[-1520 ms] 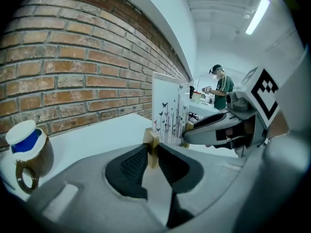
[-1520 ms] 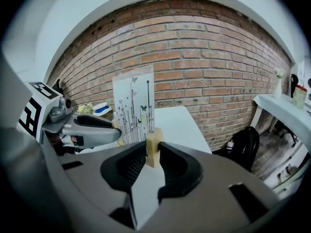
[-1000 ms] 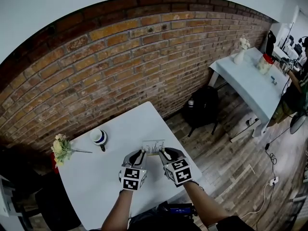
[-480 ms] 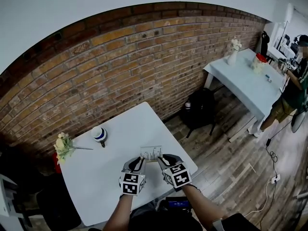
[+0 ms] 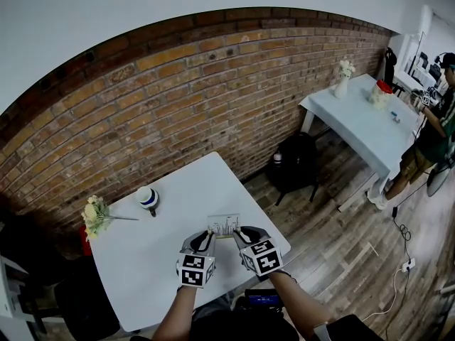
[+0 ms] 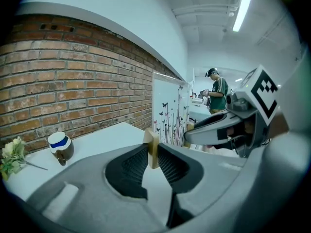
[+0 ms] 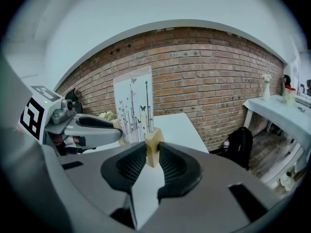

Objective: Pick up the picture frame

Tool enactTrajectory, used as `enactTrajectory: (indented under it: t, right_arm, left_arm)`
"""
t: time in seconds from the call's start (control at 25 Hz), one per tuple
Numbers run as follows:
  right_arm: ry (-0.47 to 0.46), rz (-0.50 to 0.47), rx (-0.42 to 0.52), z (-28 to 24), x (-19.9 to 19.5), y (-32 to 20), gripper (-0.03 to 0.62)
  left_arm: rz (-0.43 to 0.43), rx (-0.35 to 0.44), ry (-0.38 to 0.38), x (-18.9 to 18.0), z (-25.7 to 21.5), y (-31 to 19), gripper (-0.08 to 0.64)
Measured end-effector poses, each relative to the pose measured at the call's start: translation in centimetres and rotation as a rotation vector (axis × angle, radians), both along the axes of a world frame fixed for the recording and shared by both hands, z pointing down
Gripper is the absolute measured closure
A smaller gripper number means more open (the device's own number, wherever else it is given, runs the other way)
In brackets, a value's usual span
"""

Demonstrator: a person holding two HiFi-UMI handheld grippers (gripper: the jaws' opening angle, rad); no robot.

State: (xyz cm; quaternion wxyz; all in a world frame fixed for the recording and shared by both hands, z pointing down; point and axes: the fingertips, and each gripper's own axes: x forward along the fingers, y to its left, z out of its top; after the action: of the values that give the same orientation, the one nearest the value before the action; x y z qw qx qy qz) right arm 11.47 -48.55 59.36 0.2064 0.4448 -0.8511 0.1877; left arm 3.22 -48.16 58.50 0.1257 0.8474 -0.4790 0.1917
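Picture frame [image 5: 224, 225]: I have left gripper [image 5: 207, 236] and right gripper [image 5: 241, 234] each pinched narrow on one end of its base, by table's [image 5: 192, 190] near edge. Risk: uneven pull, base slips out.

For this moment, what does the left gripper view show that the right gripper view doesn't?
Only the left gripper view: the blue-banded mug and a person in a green shirt. Only the right gripper view: the black backpack and the second white table with a vase. Both: the brick wall, and the butterfly-print picture frame, each view's own jaws clamped on one wooden foot.
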Motion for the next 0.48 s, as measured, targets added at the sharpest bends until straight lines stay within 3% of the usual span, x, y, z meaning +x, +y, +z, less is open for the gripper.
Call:
enactTrajectory:
  t: [0.48]
  right_arm:
    - [-0.033, -0.036, -0.011, 0.0, -0.1, 3.2, 0.503]
  left_arm:
    - [-0.028, -0.004, -0.036, -0.1, -0.5, 3.6, 0.488]
